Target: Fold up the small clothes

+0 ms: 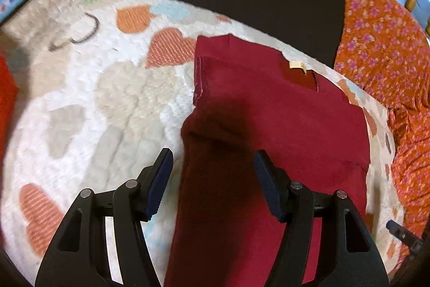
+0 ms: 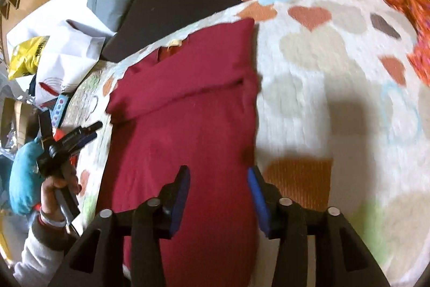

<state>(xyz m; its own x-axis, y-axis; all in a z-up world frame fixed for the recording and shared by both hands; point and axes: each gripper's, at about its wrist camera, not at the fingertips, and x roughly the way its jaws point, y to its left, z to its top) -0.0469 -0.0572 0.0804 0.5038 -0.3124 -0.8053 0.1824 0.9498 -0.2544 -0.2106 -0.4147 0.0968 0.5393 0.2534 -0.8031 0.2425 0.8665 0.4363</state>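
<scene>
dark red garment point(image 1: 268, 152) is laid flat on the heart-patterned blanket point(image 1: 94, 98), its collar end toward the blanket's far edge, sleeves folded in. the left gripper point(image 1: 212, 179) and right gripper point(image 2: 219, 195) are held above its near part, fingers apart, nothing clamped between them.
</scene>
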